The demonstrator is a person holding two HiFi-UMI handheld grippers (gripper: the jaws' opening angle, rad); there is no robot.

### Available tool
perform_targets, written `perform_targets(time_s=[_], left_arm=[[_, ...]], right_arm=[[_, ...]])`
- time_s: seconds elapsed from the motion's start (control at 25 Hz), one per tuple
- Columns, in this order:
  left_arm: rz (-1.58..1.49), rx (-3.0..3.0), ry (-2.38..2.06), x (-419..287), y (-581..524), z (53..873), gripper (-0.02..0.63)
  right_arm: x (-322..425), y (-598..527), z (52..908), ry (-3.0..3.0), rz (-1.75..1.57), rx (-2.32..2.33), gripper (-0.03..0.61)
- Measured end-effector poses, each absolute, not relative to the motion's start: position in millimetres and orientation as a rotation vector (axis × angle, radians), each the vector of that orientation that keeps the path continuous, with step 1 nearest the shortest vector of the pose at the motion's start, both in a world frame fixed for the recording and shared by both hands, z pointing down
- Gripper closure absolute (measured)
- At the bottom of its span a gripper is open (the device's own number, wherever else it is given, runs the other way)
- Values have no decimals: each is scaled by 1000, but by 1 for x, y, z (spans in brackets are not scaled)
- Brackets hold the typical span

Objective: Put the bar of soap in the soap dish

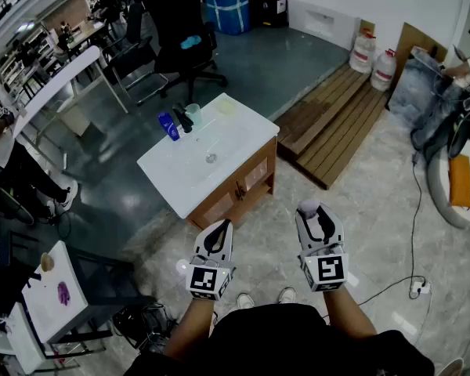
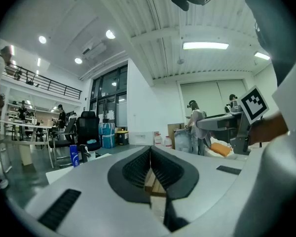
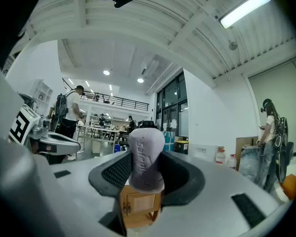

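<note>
Both forearms reach forward at waist height, short of the cabinet [image 1: 247,180], grippers roughly level and side by side.

Left gripper [image 1: 221,230]: jaws pressed together, nothing between them; pads meet along a single seam in the left gripper view [image 2: 150,163].

Right gripper [image 1: 315,218]: jaws spread wide and clamped on the soap [image 1: 307,207], held at the tips. In the right gripper view the soap [image 3: 146,157] stands on end, long axis vertical, lettered face toward the camera, directly above the cabinet's front [image 3: 138,204].

Bare floor lies between the person's shoes and the cabinet. On its white top, a bottle [image 1: 168,126] and cup [image 1: 193,114] crowd the far left edge. A pallet [image 1: 337,124] adjoins its right side.
</note>
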State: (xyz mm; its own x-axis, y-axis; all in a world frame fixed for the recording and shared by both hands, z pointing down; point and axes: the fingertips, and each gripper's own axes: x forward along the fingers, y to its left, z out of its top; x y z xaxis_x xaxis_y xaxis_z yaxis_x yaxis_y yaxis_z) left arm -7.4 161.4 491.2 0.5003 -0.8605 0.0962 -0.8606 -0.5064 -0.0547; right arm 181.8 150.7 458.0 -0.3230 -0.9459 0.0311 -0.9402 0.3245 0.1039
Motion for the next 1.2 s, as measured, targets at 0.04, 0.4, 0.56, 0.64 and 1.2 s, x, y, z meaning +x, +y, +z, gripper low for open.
perform_targets(time_s=[0.04,0.4,0.56,0.64,1.2], left_arm=[[178,2719,-1564,-6,164,490,592],[186,2724,-1546,-9,180,490,592],[176,2707,-1513,-17,187,498,592],[210,2729,-1491,-19,193,504,592],[178,2757,-1461,-60,194,500,592]], right_arm=[[183,153,457,-2482,-99,1778,390],[175,170,455,-2477,-118,1778,391],[163,178,458,-2478,-89,1770,388],[157,183,458,-2495,-69,1773,388],[126,188,462,-2438,-65,1847,388]])
